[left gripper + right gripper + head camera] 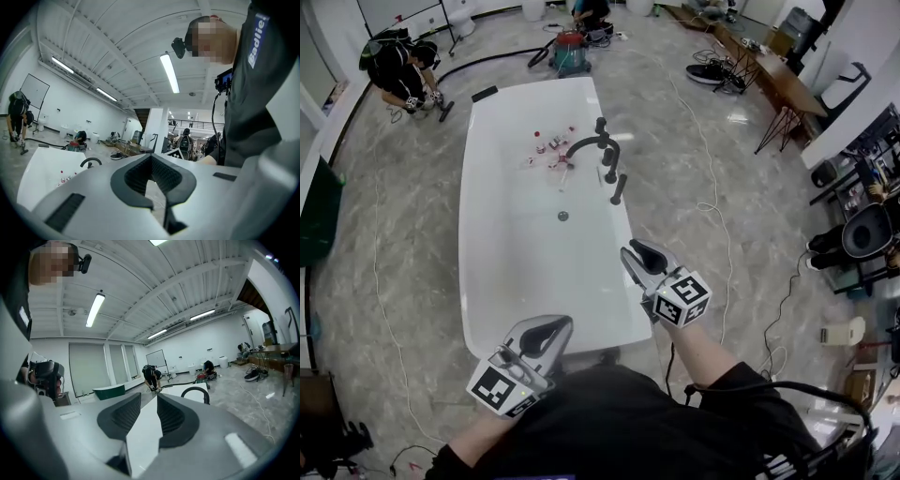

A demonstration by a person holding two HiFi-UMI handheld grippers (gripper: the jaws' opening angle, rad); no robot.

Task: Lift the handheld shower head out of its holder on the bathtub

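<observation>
The slim matte-black handheld shower head (619, 188) stands in its holder on the glossy white bathtub's (487, 262) right rim. At the tub's near end, the left gripper (555, 330) is closed and empty, and the right gripper (637, 255) is slightly parted and empty.

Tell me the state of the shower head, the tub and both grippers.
Shower head, in its holder on the tub rim, untouched.
Tub, no water seen, small bottles inside.
Left gripper, shut, empty.
Right gripper, open, empty, short of the shower head.
</observation>
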